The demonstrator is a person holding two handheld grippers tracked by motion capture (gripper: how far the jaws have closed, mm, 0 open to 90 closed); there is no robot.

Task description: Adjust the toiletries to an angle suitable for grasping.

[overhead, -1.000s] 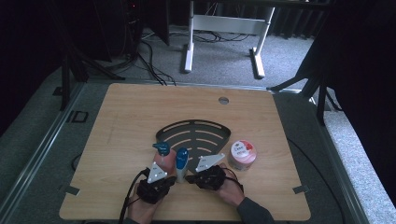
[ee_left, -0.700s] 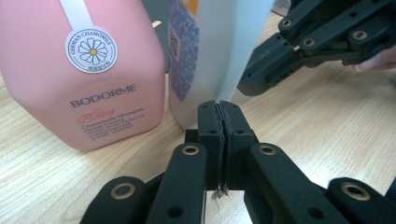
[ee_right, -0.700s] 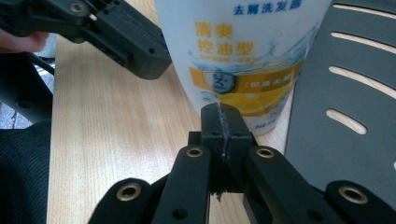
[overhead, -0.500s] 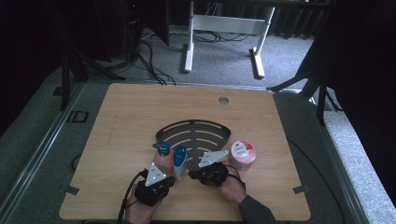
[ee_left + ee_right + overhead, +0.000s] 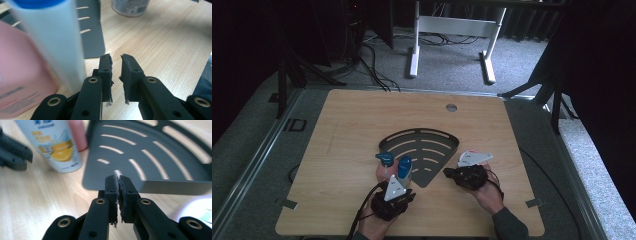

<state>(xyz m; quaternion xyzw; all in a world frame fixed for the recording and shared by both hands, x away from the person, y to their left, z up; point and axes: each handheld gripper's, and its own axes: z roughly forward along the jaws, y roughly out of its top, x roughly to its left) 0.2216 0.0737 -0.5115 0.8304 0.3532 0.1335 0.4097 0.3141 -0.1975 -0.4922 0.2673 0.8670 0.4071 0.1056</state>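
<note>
The right hand-held gripper (image 5: 451, 173) moved left, probably hiding the round tub.

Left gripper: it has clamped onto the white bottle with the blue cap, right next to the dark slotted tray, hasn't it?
Not quite. The left gripper holds nothing: its jaws stand slightly apart, with just the wooden table seen between them. The white bottle stands close beside the jaws, outside them, and it is indeed next to the dark slotted tray. The left gripper view shows this.

Wooden table (image 5: 362, 125), grey carpet (image 5: 452, 60), white desk frame (image 5: 452, 25)
</note>
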